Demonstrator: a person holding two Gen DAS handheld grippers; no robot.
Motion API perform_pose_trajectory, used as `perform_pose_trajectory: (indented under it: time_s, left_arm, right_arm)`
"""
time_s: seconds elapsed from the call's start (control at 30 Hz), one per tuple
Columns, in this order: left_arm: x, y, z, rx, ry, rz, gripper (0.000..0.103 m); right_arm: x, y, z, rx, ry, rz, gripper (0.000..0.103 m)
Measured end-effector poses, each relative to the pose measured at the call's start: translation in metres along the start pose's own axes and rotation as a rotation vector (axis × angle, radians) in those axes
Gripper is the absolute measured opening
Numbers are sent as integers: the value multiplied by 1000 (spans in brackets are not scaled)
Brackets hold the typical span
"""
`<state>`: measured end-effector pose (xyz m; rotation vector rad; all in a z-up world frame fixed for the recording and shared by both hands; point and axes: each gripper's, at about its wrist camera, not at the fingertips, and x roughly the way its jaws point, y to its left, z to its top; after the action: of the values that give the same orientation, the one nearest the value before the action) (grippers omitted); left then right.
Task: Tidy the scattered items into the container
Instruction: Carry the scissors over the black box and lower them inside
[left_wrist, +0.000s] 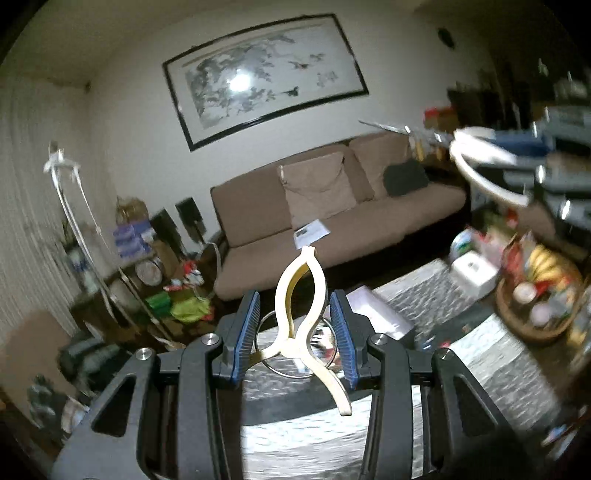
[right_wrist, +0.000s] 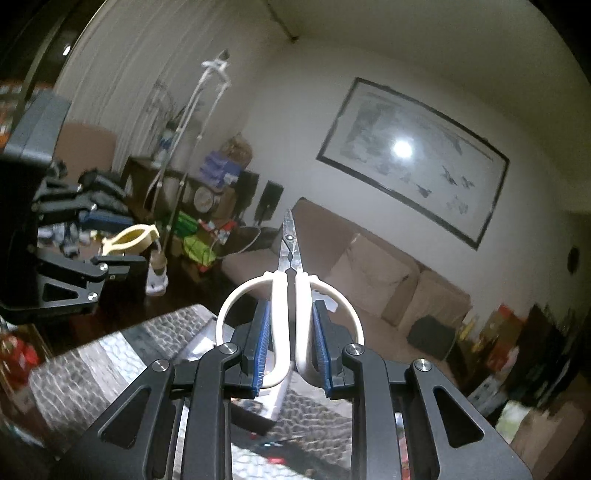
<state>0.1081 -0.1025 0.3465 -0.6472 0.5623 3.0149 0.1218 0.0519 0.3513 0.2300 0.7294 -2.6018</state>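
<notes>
The right gripper (right_wrist: 290, 339) pinches the stiff scissors (right_wrist: 290, 295) by their smooth white handles above the counter (right_wrist: 110, 354), while the left gripper (left_wrist: 301, 332) pinches a light plastic clip (left_wrist: 303, 295).

Left view: sits just behind my left gripper (left_wrist: 301, 332), looking out along its jaws, slightly downward, over the bench (left_wrist: 461, 354) toward the sofa (left_wrist: 332, 206).
Right view: sits just behind my right gripper (right_wrist: 291, 336), also tipped a little down, facing the same wall from further right.
Nearness: my own jaws fill the lower part of each view; the room lies well beyond.
Tilt: the two views lean opposite ways.
Shared: sofa, framed painting (left_wrist: 266, 77), bench edge; each view catches my other gripper at its side.
</notes>
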Motion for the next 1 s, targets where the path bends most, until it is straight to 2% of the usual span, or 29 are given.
perform_pose_trajectory:
  time_s: [0.13,0.2,0.47,0.57,0.8,1.0]
  left_arm:
    - [18,-9,6,84,-2,66,37]
    - [29,-17,9,175,5,119,37]
    - [69,-29,17,324,30,163,37]
    - [81,-28,12,342,18,189,37]
    - [125,-7,8,236,51,115,37]
    - [178,-8,-3,211,160,11,37]
  right_arm:
    - [13,-2,14,-69,0,-21,22]
    - [18,0,25,-109,-5,-39,22]
    - [53,4,42,-252,-5,-64,22]
    - [72,-1,40,-247,7,-66,22]
    - [129,-2,14,-228,63,-35,22]
    - [187,2,-24,-205,157,9,22]
